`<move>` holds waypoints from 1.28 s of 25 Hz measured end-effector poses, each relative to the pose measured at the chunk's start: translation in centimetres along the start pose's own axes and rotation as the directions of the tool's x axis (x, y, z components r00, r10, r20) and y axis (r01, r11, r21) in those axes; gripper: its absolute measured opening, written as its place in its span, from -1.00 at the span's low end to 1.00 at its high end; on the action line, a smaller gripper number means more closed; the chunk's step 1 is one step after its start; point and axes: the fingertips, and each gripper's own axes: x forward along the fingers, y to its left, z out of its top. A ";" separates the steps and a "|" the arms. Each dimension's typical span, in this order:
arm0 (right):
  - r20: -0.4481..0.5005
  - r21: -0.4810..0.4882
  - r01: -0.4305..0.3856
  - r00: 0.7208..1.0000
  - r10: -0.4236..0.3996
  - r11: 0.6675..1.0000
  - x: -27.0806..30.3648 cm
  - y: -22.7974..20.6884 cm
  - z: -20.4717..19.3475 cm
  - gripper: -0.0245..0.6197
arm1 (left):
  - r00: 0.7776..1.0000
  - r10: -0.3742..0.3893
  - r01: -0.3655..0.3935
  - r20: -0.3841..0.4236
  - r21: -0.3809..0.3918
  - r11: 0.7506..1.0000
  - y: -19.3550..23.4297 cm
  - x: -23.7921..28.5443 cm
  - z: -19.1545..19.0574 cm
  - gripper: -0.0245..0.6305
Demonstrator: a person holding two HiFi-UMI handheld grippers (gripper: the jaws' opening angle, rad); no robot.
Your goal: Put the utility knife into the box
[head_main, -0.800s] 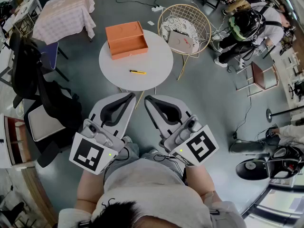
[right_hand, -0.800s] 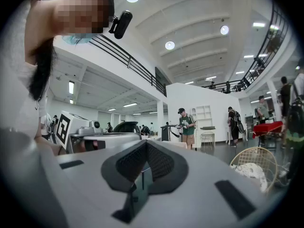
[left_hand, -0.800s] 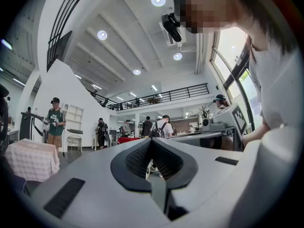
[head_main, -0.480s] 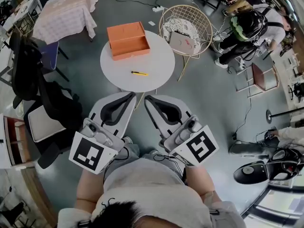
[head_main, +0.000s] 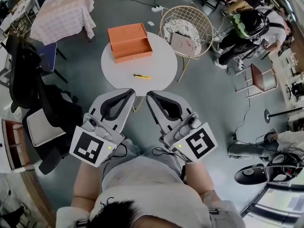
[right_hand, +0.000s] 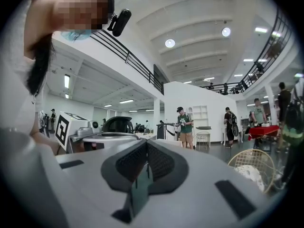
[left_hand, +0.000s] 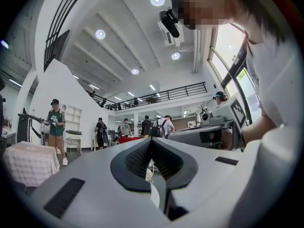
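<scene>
The utility knife (head_main: 141, 76), yellow and black, lies on the near part of the round white table (head_main: 161, 61). An open orange box (head_main: 129, 42) stands on the table's far left side. My left gripper (head_main: 132, 92) and right gripper (head_main: 149, 95) are held side by side close to my body, short of the table's near edge, tips pointing at it. Both are shut with nothing between the jaws. In the left gripper view the left gripper (left_hand: 151, 139) points up into the hall, as does the right gripper (right_hand: 146, 142) in its own view; neither shows the knife or box.
A gold wire chair (head_main: 185, 27) with a cushion stands right behind the table. A table with a checked cloth (head_main: 64, 13) is at the far left, and dark chairs with bags (head_main: 33, 75) at my left. A seated person (head_main: 249, 30) is at the right.
The table, box and knife have slid slightly lower in the head view, nearer the gripper tips. Both grippers stay shut and side by side.
</scene>
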 end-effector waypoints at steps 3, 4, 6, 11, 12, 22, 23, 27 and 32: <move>-0.026 -0.001 0.027 0.999 -0.027 1.000 0.4 -0.7 -0.9 -0.90 | 1.000 0.004 -0.004 -0.001 -0.012 1.000 1.2 -0.1 -0.9 -0.90; -0.032 0.001 0.038 0.999 -0.038 0.999 0.5 -1.0 -1.1 -0.90 | 1.000 0.004 -0.004 -0.001 -0.014 1.000 1.6 -0.1 -1.1 -0.90; -0.045 0.003 0.056 0.997 -0.055 0.998 0.8 -1.9 -1.5 -0.90 | 1.000 0.006 -0.006 -0.002 -0.017 1.000 2.3 0.0 -1.5 -0.90; -0.066 0.004 0.079 0.995 -0.079 0.997 2.5 -4.8 -1.7 -0.90 | 0.999 0.030 -0.029 0.021 -0.027 0.999 5.1 1.2 -1.3 -0.90; -0.069 0.005 0.080 0.994 -0.080 0.997 2.8 -5.3 -1.8 -0.90 | 0.999 0.036 -0.035 0.026 -0.024 0.999 5.7 1.4 -1.3 -0.90; -0.102 0.022 0.008 0.995 -0.006 1.000 8.8 -11.4 -4.0 -0.88 | 0.993 0.113 -0.113 0.038 -0.023 0.993 11.9 6.0 -1.9 -0.90; -0.109 0.020 -0.004 0.994 0.006 1.000 9.5 -12.0 -4.3 -0.88 | 0.992 0.121 -0.120 0.037 -0.017 0.993 12.4 6.6 -2.0 -0.90; -0.135 0.025 -0.055 0.989 0.057 0.998 11.6 -14.5 -5.5 -0.87 | 0.988 0.152 -0.151 0.019 -0.017 0.988 14.1 8.9 -2.5 -0.90; -0.189 0.016 -0.118 0.975 0.119 0.993 13.7 -16.8 -8.1 -0.86 | 0.983 0.181 -0.182 -0.015 -0.035 0.983 15.9 11.1 -3.9 -0.90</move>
